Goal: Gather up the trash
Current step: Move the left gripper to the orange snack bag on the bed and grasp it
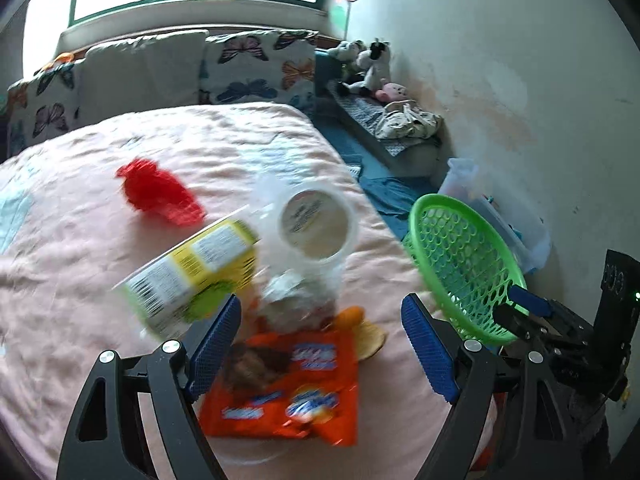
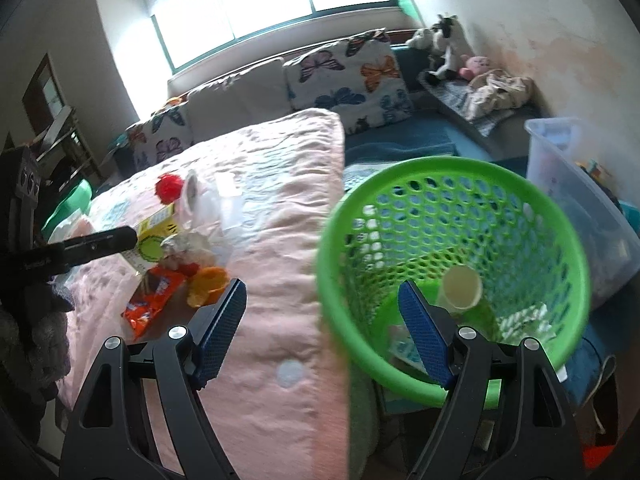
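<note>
Trash lies in a heap on the pink blanket: a yellow box, a clear plastic cup, crumpled foil, an orange snack bag and a red crumpled wrapper. My left gripper is open just over the snack bag, gripping nothing. My right gripper is open and straddles the near rim of the green mesh basket, without pressing on it. A paper cup and some wrappers lie inside the basket. The same basket stands beside the bed's right edge.
Butterfly pillows line the far side of the bed under a window. Stuffed toys and cloth sit on a bench by the wall. A clear storage bin stands behind the basket. A grey sleeve shows at far left.
</note>
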